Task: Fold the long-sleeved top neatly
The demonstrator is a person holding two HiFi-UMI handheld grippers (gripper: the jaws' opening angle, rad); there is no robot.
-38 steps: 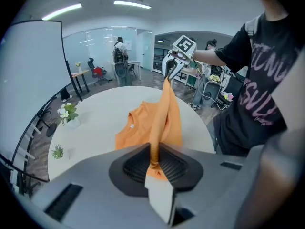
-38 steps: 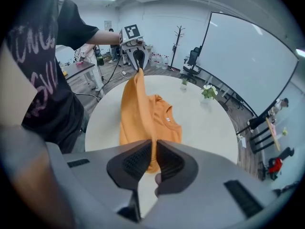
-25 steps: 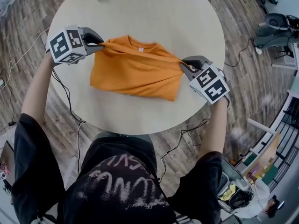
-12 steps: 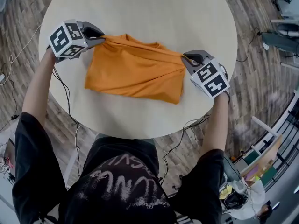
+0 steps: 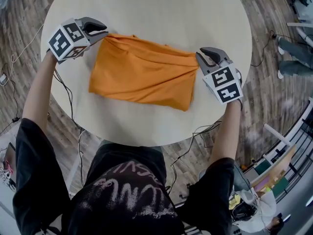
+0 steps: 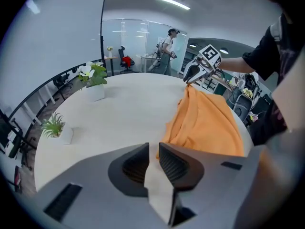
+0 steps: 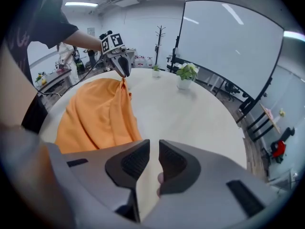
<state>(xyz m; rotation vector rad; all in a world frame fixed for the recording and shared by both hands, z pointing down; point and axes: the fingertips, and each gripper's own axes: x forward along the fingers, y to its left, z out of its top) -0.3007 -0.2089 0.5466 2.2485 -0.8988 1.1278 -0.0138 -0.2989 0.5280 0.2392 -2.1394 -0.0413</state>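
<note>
The orange long-sleeved top (image 5: pixel 142 75) lies folded into a rough rectangle on the round pale table (image 5: pixel 161 13), with a loose ridge along its far edge. My left gripper (image 5: pixel 104 30) sits just off the top's far left corner. My right gripper (image 5: pixel 199 54) sits at its far right corner. Both pairs of jaws have just been opening and stand a little apart. In the left gripper view the gap (image 6: pixel 153 147) shows only table, with the cloth (image 6: pixel 205 123) just beyond the tips. The right gripper view (image 7: pixel 154 144) likewise shows an empty gap beside the cloth (image 7: pixel 95 118).
A white-flowered plant in a pot (image 6: pixel 93 82) and a small green plant (image 6: pixel 57 128) stand at the table's far side. Cables trail over the wooden floor (image 5: pixel 19 58). A person (image 6: pixel 167 51) stands in the background. A chair (image 5: pixel 293 43) is at the right.
The top was stretched and lifted between both grippers by its far corners. It has come down onto the table, and both grippers have let go of the corners.
</note>
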